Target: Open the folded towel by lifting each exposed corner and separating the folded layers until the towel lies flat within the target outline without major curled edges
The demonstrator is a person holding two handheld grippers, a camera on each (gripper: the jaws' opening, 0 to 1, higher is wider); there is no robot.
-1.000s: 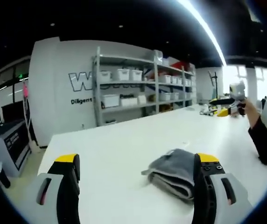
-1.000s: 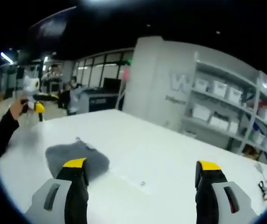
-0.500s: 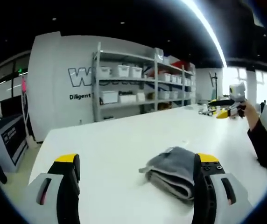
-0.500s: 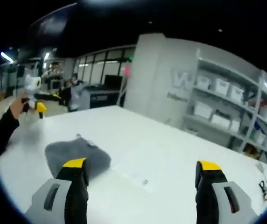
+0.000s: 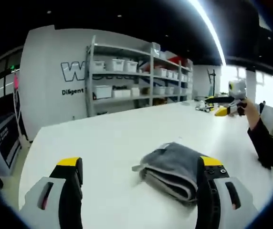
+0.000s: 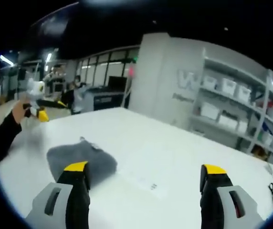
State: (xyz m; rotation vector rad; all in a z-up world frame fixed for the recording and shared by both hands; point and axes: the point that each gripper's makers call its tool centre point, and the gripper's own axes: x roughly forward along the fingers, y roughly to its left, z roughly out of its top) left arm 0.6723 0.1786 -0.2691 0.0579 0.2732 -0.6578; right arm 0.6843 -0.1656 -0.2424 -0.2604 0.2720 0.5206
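A broad white counter runs through a workshop with a white wall, dark ceiling and a long ceiling light. Behind the counter's far edge stand metal shelves loaded with white bins. In the right gripper view, the same shelves line the wall beyond the counter, and glass partitions and a dark machine stand past its far corner.

A grey towel lies folded on the counter, its stacked layers facing the left gripper, whose yellow-tipped jaws stand wide apart, clear of the cloth; the right-hand jaw overlaps the towel's edge in the picture. In the right gripper view, the towel sits just beyond the left-hand jaw of the right gripper, whose jaws are likewise spread wide with nothing between them. A small printed mark lies on the counter near the towel.

Bare counter stretches from the towel toward the shelves. The person's dark sleeve rests at the counter's edge beside the towel. In the right gripper view, the person's hand holds the left gripper above the counter beyond the towel.
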